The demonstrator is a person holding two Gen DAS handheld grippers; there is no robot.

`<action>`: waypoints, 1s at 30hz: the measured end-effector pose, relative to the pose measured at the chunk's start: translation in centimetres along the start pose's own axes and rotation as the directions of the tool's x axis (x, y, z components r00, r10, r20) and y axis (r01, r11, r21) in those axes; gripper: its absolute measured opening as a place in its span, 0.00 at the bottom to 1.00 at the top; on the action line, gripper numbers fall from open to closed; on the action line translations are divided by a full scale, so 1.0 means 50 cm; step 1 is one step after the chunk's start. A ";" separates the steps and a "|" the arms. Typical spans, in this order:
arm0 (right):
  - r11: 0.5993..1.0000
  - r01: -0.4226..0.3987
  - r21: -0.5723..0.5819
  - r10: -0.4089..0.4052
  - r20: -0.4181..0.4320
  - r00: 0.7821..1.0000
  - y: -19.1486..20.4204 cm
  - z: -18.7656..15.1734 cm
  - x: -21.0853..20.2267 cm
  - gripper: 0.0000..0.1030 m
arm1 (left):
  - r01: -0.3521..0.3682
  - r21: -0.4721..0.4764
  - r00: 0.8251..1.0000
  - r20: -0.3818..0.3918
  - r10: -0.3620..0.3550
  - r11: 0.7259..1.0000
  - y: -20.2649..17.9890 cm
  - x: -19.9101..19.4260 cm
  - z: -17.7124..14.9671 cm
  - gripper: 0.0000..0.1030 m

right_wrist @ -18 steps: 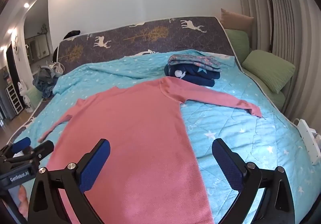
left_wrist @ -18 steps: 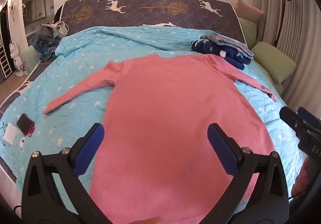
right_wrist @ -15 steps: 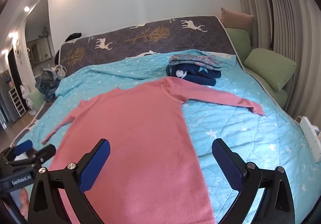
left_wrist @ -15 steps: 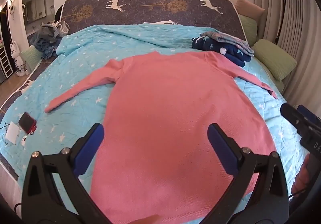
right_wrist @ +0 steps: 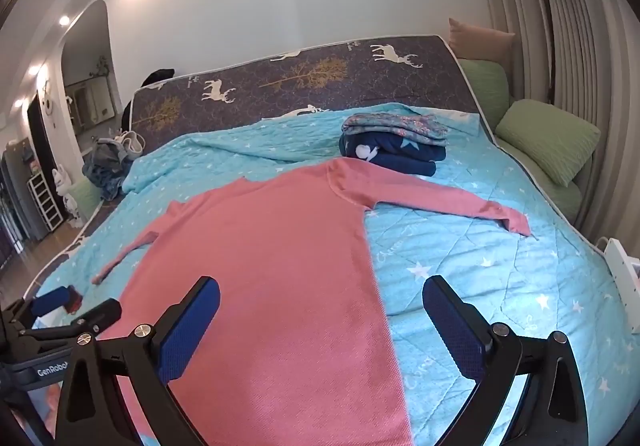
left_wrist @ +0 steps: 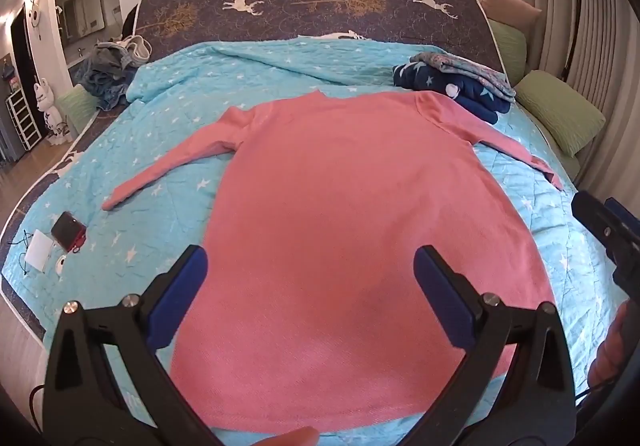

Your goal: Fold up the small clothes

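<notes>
A pink long-sleeved top (left_wrist: 352,214) lies flat on the turquoise star quilt (left_wrist: 168,134), back up, both sleeves spread out to the sides. It also shows in the right wrist view (right_wrist: 272,262). My left gripper (left_wrist: 310,286) is open and empty, held above the top's lower half. My right gripper (right_wrist: 320,318) is open and empty, above the top's right hem side. Each gripper shows in the other's view: the right one (left_wrist: 600,226) and the left one (right_wrist: 72,310).
A stack of folded clothes (right_wrist: 394,142), navy with a floral piece on top, sits at the far right of the bed. A pile of clothes (left_wrist: 108,74) lies far left. A red phone (left_wrist: 68,232) and white items lie near the left edge. Green pillows (right_wrist: 548,138) line the right side.
Both grippers have pulled back and up a little from the top; more of the hem and quilt shows. Both stay open. The top has not moved.
</notes>
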State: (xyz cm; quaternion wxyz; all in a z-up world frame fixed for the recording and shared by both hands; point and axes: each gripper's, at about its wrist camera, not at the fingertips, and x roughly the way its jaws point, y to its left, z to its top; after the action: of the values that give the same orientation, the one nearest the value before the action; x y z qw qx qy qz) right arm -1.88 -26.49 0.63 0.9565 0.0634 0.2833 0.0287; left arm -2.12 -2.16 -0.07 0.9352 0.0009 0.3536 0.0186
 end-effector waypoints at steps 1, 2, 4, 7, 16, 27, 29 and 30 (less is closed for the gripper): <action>1.000 -0.001 0.002 0.001 0.002 1.000 -0.001 0.002 -0.001 1.00 | 0.001 -0.003 1.000 0.000 -0.001 1.000 -0.002 -0.001 0.000 1.00; 1.000 -0.001 0.001 0.001 0.006 1.000 -0.001 0.003 -0.002 1.00 | -0.001 -0.005 1.000 0.002 0.001 1.000 -0.004 -0.003 0.002 1.00; 1.000 -0.003 -0.002 0.003 0.013 1.000 -0.008 0.007 -0.005 1.00 | -0.023 -0.001 1.000 0.012 0.023 1.000 -0.008 -0.008 0.004 0.99; 1.000 -0.007 -0.005 0.007 0.021 1.000 -0.010 0.010 -0.006 1.00 | -0.080 0.031 0.997 0.001 0.080 0.996 -0.027 -0.003 0.014 1.00; 0.999 -0.022 -0.042 0.023 0.025 0.999 0.004 0.012 0.001 1.00 | -0.074 0.093 0.997 0.010 0.074 0.993 -0.057 -0.005 0.020 1.00; 0.999 -0.016 -0.044 0.017 0.021 1.000 0.008 0.019 0.013 1.00 | -0.023 0.042 1.000 -0.001 0.023 0.999 -0.044 0.002 0.030 0.99; 0.999 -0.013 -0.042 0.013 0.021 1.000 0.010 0.018 0.015 1.00 | 0.004 0.041 1.000 -0.008 -0.003 0.999 -0.042 0.004 0.030 0.99; 0.999 -0.015 -0.038 0.016 0.024 1.000 0.010 0.018 0.013 1.00 | 0.008 0.048 1.000 -0.009 -0.008 0.999 -0.045 0.005 0.027 0.99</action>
State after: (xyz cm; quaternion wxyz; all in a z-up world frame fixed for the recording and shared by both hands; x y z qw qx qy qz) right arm -0.85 -26.05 1.10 0.9607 0.0479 0.2704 0.0404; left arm -0.94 -4.39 0.74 0.9334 0.0220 0.3580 0.0064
